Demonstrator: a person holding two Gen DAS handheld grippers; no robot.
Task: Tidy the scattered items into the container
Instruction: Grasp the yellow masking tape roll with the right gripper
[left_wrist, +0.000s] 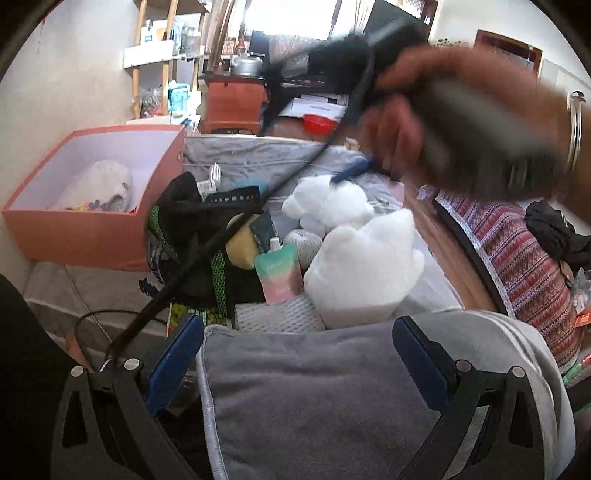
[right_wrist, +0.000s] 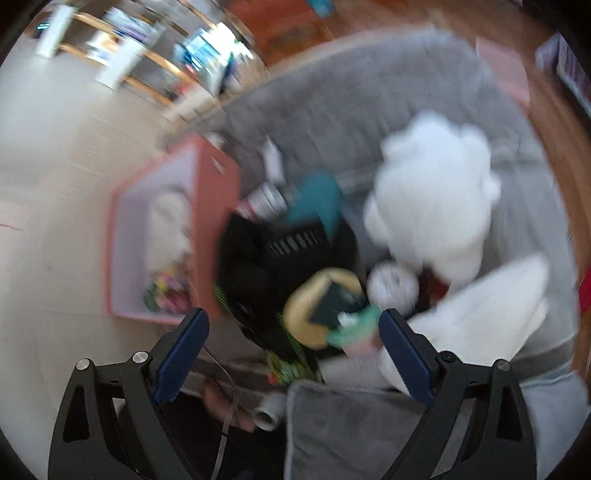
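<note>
An orange box (left_wrist: 85, 236) with a white inside stands at the left and holds a white plush and small colourful bits; it also shows in the blurred right wrist view (right_wrist: 218, 206). Scattered on the grey bed cover lie a white plush (left_wrist: 328, 201), a white pillow-like plush (left_wrist: 365, 266), a pastel pouch (left_wrist: 279, 271), a yellow round item (left_wrist: 242, 242) and a black and green harness (left_wrist: 195, 229). My left gripper (left_wrist: 295, 358) is open above a grey cushion (left_wrist: 314, 406). My right gripper (right_wrist: 293, 343) is open and empty above the pile; in the left wrist view its blue fingertips (left_wrist: 354, 170) hang over the white plush.
A patterned red cushion (left_wrist: 524, 266) lies at the right on the wooden edge. A black cable (left_wrist: 221, 236) runs across the pile. Shelves (left_wrist: 166, 55), a wooden cabinet (left_wrist: 232, 103) and a red bowl (left_wrist: 317, 123) stand behind the bed. A wall is at the left.
</note>
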